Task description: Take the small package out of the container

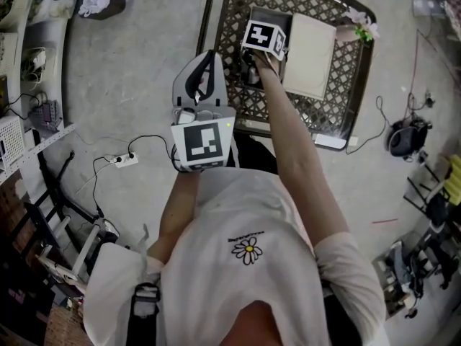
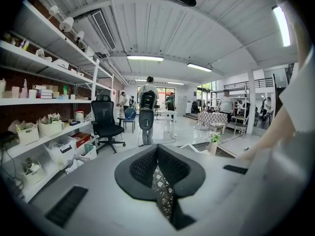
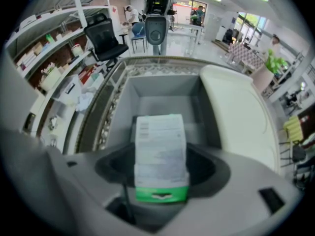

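Right gripper view shows the right hand-held gripper (image 3: 160,170) with its dark jaws closed against the two sides of the small package (image 3: 160,149), a white printed pack with a green band at the end nearest the camera. The pack stands up between the jaws and reaches out past their tips. Just beyond and below it lies the container (image 3: 162,90), a grey open-topped bin whose bare floor and walls show around the pack. To the right of this hand-held gripper a cream lid (image 3: 238,117) lies flat beside the bin and touches its edge. Bin and lid both rest on the desk (image 3: 104,117), a metal one with a lattice top and a raised rim.

From the head view, the right arm reaches forward over the desk, and a small flower pot (image 1: 362,24) stands at the far right corner beyond the lid.

The left hand-held gripper (image 2: 158,173) is held off the desk's near left edge, its jaws brought together with nothing between them. Past its tips are an office chair (image 2: 106,119) and wall shelves (image 2: 44,100) to the left. Below and to its left, a power strip (image 1: 124,161) lies on the floor (image 1: 130,71).
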The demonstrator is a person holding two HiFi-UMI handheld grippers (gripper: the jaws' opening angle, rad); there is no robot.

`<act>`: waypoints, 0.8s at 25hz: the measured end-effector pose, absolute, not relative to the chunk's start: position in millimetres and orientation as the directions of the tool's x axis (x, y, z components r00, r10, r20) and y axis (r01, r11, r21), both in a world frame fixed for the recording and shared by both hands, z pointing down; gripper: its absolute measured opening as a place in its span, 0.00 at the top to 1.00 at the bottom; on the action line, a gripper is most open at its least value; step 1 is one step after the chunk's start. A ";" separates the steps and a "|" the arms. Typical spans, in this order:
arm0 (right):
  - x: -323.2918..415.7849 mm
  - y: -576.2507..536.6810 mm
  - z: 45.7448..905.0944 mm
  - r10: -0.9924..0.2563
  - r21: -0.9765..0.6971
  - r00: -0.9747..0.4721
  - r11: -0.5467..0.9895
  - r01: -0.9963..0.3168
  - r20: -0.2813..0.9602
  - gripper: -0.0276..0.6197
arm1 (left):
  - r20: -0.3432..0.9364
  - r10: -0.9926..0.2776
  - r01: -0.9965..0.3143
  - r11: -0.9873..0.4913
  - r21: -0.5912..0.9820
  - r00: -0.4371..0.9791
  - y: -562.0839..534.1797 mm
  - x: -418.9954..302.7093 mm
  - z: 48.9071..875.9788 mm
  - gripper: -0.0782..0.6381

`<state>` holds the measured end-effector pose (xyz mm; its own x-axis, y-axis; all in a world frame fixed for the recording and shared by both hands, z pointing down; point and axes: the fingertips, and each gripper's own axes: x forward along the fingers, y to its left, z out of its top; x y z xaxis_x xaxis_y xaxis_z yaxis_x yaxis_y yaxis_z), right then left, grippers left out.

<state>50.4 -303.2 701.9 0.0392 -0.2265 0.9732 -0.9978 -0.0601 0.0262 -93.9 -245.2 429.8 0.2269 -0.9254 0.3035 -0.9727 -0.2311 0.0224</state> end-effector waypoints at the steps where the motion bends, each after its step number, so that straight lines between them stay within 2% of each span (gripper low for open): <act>1: 51.1 -303.2 701.3 -0.226 0.028 0.041 -0.063 -0.998 0.973 0.47 | 0.302 -0.927 -0.973 -0.229 0.021 0.225 -244.1 -94.9 428.9 0.86; 11: 43.3 -297.1 686.4 -0.315 -0.030 -0.011 -0.053 -0.998 0.949 0.47 | 0.262 -0.940 -0.976 -0.215 0.036 0.217 -233.4 -102.4 411.7 0.86; 17: 37.8 -310.5 637.0 -0.437 -0.092 -0.070 -0.028 -0.995 0.897 0.47 | 0.227 -0.949 -0.975 -0.222 0.016 0.219 -229.4 -96.9 392.9 0.86; 20: 37.1 -329.3 592.5 -0.537 -0.120 -0.099 -0.003 -0.993 0.838 0.47 | 0.202 -0.952 -0.973 -0.231 0.008 0.228 -230.3 -92.2 381.7 0.86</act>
